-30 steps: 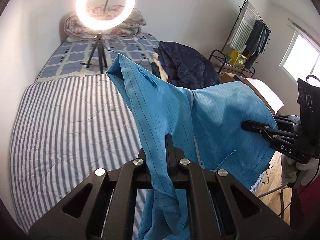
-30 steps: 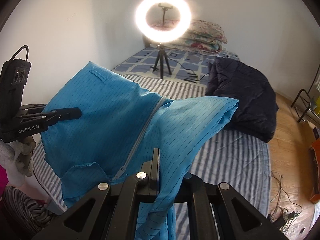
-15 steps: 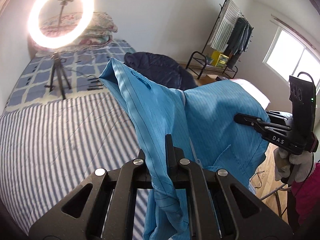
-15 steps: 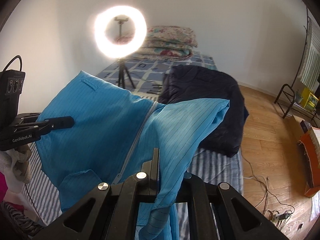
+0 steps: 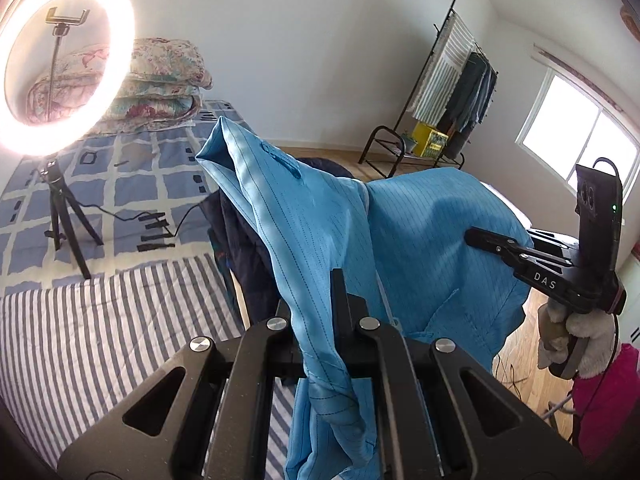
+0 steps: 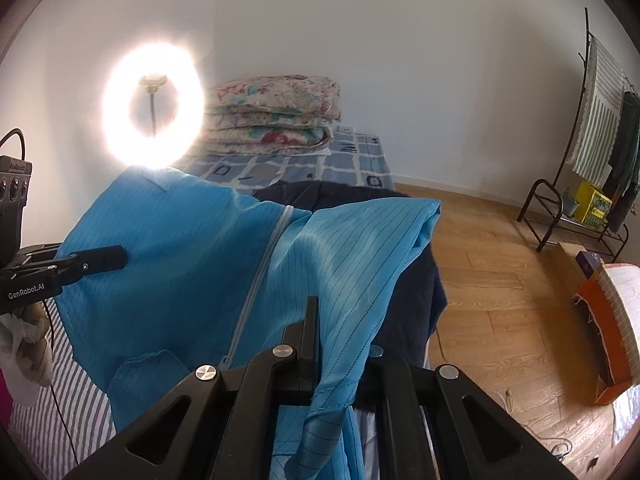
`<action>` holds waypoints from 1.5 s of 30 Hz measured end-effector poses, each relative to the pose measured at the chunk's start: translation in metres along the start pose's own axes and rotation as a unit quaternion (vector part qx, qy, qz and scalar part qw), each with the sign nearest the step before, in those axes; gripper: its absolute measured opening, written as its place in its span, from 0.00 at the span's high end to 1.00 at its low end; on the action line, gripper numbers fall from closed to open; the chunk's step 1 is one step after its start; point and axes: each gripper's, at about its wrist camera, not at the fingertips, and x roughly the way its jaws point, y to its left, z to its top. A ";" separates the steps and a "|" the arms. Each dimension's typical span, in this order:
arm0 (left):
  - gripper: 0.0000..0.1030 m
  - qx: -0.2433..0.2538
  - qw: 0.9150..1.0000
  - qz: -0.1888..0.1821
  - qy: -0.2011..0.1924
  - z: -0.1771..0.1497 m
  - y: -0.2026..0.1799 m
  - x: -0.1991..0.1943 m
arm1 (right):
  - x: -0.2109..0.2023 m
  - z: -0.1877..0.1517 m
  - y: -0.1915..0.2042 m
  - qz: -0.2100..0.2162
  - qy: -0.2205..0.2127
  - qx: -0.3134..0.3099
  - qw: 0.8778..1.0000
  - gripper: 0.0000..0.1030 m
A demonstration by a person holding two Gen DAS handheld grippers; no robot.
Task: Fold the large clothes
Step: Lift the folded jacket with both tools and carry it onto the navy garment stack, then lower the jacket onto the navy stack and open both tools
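Observation:
A large blue pinstriped zip jacket (image 5: pixel 420 248) hangs in the air between my two grippers, above the striped bed (image 5: pixel 100 320). My left gripper (image 5: pixel 320 300) is shut on one bunched edge of the jacket. My right gripper (image 6: pixel 320 332) is shut on another edge; its fingers also show in the left wrist view (image 5: pixel 492 242) against the cloth. The left gripper shows at the left of the right wrist view (image 6: pixel 96 260). The jacket's white zip (image 6: pixel 256 280) runs down its middle.
A lit ring light on a tripod (image 5: pixel 60 80) stands on the bed. Folded floral quilts (image 6: pixel 276 116) lie at the bed's head. A dark navy garment (image 6: pixel 404 308) lies on the bed's edge. A clothes rack (image 5: pixel 460 92) and wooden floor (image 6: pixel 500 300) are to the right.
Both grippers have swung to the right with the jacket still held; the ring light has slid left in both views and more floor and rack show.

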 end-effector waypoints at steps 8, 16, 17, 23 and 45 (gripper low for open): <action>0.96 -0.008 1.000 0.007 -0.022 0.055 0.020 0.059 | 0.051 0.053 -0.038 -0.031 -0.018 -0.013 0.999 0.97; 0.96 -0.034 0.999 0.016 -0.010 0.071 0.051 0.123 | 0.116 0.072 -0.068 -0.037 -0.011 -0.012 0.999 0.97; 0.96 -0.035 0.999 0.020 -0.006 0.069 0.055 0.129 | 0.124 0.072 -0.070 -0.036 -0.009 -0.011 0.999 0.97; 0.96 -0.041 0.998 0.037 0.011 0.055 0.076 0.152 | 0.161 0.066 -0.088 -0.039 0.010 0.006 0.999 0.97; 0.93 0.000 0.997 0.070 0.021 0.043 0.070 0.166 | 0.198 0.041 -0.129 -0.023 0.045 0.072 0.996 0.83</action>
